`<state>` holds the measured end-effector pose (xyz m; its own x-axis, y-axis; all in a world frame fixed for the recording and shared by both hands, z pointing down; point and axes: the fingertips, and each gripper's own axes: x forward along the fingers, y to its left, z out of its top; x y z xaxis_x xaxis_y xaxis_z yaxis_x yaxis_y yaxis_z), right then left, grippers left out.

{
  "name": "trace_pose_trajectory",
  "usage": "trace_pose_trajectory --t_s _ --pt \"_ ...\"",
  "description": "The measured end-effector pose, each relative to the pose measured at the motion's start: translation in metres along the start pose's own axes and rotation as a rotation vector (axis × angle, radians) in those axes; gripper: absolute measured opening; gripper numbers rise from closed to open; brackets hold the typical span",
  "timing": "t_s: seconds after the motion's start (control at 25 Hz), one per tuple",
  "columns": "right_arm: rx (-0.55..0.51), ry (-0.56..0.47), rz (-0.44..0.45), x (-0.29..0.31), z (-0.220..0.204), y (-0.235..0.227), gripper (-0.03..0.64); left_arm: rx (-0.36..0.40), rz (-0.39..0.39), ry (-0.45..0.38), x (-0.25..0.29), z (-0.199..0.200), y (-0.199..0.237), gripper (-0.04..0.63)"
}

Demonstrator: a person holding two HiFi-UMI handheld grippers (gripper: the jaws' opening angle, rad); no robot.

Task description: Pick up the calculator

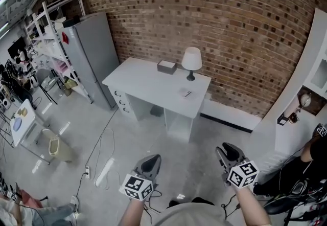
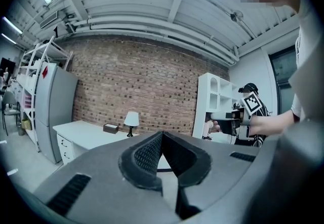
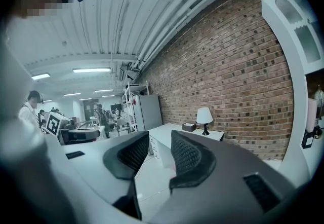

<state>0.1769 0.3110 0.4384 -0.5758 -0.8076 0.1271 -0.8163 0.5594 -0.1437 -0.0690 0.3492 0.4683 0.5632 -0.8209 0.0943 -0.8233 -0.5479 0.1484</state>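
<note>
Red-brown brick wall (image 1: 219, 20) at back. White bench (image 1: 148, 84) against it, white lamp (image 1: 191, 61) and dark box (image 1: 166, 66) on top. Tall grey fridge (image 1: 94, 51) left of bench, white rack (image 1: 48, 25) beyond. Pale grey floor (image 1: 153, 140). White shelf unit (image 1: 311, 61) at right. Ceiling strip lights (image 3: 91, 70) on.

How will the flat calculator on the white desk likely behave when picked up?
The calculator looks thin and lies flat on the desk, so it is probably light and stiff but awkward to get under. It sits not far from the desk's edge, so a push might slide it off. Its surface is too small to judge.
</note>
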Motion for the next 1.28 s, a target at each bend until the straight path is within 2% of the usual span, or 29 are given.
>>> trace_pose_trajectory --t_s 0.24,0.48,0.84,1.28 --pt "-0.009 0.02 -0.007 0.009 -0.005 0.007 0.15 -0.002 -0.017 0.009 0.001 -0.003 0.011 0.012" --pt "0.003 0.035 -0.005 0.026 -0.01 -0.009 0.149 -0.012 -0.017 0.018 0.02 -0.005 0.019 0.011" --pt "0.024 0.055 0.019 0.087 -0.019 -0.06 0.146 -0.01 0.004 0.034 0.083 -0.011 0.044 0.012" --pt "0.042 0.088 0.053 0.176 -0.011 -0.153 0.146 0.006 0.043 0.057 0.194 -0.004 0.082 0.012"
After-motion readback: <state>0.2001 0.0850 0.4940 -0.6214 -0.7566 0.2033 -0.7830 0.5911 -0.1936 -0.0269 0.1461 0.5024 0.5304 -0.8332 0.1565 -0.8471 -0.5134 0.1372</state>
